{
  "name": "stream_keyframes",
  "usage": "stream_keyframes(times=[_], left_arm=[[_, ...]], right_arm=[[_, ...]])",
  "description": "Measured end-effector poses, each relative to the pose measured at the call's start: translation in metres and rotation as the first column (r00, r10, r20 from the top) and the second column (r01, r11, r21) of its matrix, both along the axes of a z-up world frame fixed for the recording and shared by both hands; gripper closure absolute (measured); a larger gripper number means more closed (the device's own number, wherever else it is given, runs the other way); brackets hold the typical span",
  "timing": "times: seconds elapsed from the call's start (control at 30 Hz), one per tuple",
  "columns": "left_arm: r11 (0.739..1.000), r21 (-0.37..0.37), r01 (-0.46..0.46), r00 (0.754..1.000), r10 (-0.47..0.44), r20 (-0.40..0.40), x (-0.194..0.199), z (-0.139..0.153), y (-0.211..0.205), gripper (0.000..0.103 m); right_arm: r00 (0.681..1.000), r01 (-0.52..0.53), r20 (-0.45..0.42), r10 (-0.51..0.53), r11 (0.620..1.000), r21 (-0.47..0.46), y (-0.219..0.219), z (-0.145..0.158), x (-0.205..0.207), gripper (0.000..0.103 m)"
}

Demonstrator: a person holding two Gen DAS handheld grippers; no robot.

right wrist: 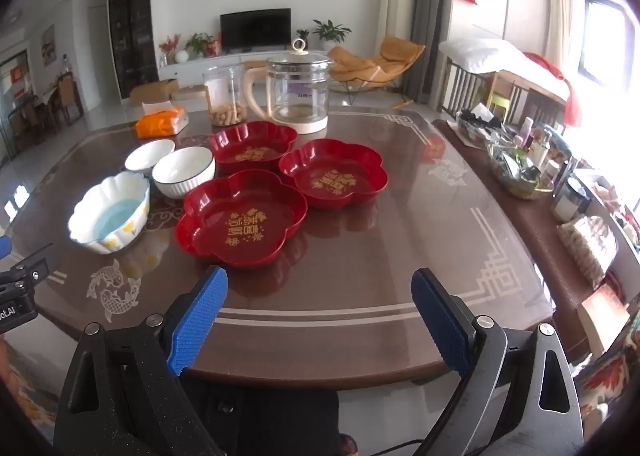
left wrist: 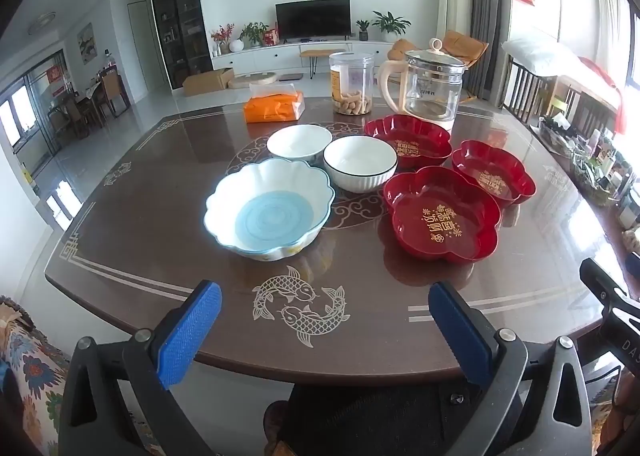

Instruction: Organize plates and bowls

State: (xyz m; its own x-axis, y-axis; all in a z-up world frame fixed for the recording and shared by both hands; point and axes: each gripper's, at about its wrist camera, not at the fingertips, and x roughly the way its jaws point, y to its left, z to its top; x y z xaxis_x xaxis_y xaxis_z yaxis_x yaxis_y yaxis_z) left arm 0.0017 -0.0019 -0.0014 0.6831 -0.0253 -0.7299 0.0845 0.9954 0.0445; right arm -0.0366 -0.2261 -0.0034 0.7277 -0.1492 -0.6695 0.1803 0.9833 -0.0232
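I hold my left gripper (left wrist: 324, 332) and right gripper (right wrist: 320, 320) wide and empty, since the red plates (right wrist: 240, 223) and bowls (left wrist: 268, 207) lie unstacked.

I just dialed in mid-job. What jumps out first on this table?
Three glossy red flower-shaped plates with gold lettering sit clustered at the table's middle, none stacked. To their left stand a scalloped bowl with a blue bottom and two white bowls behind it, with a glass kettle at the far edge. Both grippers, left and right, hover open and empty over the near edge.
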Motion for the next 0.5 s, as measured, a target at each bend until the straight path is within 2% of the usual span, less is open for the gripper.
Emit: stream_keyframes(times=[0.13, 0.17, 0.27, 0.5], left_arm=[[1.0, 0.0, -0.017, 1.0, 0.017, 0.002, -0.001, -0.002, 0.002, 0.0], [1.0, 0.001, -0.02, 1.0, 0.02, 0.003, 0.0, -0.002, 0.003, 0.0], [1.0, 0.009, -0.027, 0.999, 0.027, 0.018, -0.005, -0.002, -0.001, 0.0], [0.999, 0.014, -0.035, 0.999, 0.035, -0.003, -0.004, -0.009, -0.001, 0.0]], right_arm=[[1.0, 0.004, -0.017, -0.003, 1.0, 0.014, -0.001, -0.007, 0.001, 0.008], [1.0, 0.006, 0.017, -0.006, 1.0, -0.012, 0.001, -0.002, -0.005, 0.008], [1.0, 0.001, 0.017, -0.001, 1.0, -0.011, 0.005, -0.002, -0.006, 0.008], [0.999, -0.019, 0.047, 0.018, 1.0, 0.003, 0.011, -0.004, -0.015, 0.008]])
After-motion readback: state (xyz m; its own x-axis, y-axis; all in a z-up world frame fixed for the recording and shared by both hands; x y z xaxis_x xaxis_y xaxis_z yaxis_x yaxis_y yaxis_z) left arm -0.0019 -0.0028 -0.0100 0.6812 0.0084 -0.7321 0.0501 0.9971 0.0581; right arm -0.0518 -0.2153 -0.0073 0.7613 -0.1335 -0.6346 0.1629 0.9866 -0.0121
